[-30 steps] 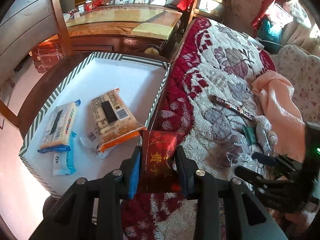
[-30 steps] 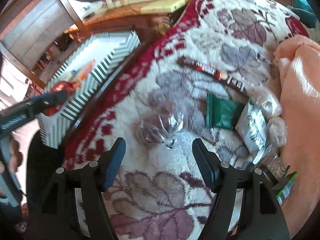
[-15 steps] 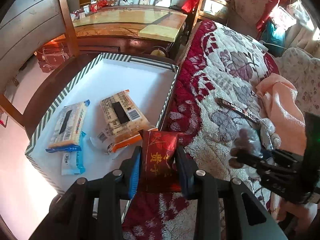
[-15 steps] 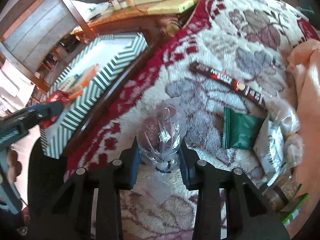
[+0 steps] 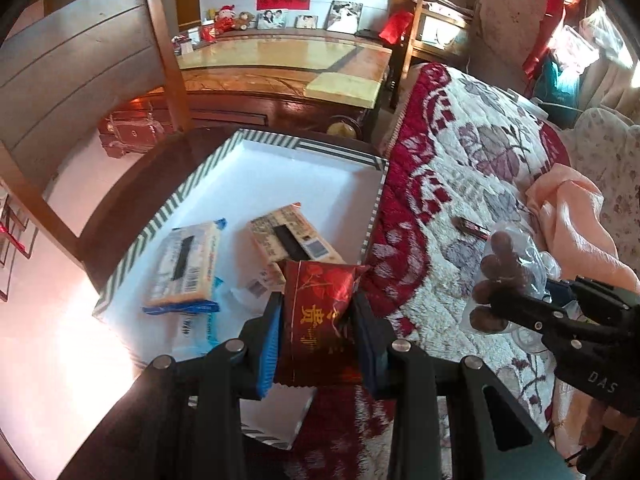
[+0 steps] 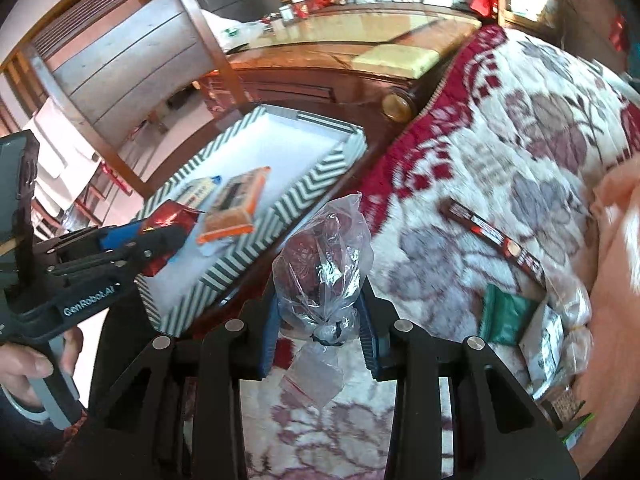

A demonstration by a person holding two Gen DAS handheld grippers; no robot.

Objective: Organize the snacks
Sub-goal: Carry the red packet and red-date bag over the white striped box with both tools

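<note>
1. Left gripper (image 5: 316,320) clamps a red snack packet (image 5: 318,316) above the striped box's (image 5: 176,208) near corner.
2. Right gripper (image 6: 320,320) clamps a clear bag of dark snacks (image 6: 324,264) over the blanket (image 6: 520,140).
3. Likely next: release both into the box.

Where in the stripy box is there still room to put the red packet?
The far half of the striped box is bare white floor, bordered by its back wall and side walls. The near-left part is crowded: a blue-edged packet and an orange-edged packet lie there. The red packet sits in the left gripper.
</note>
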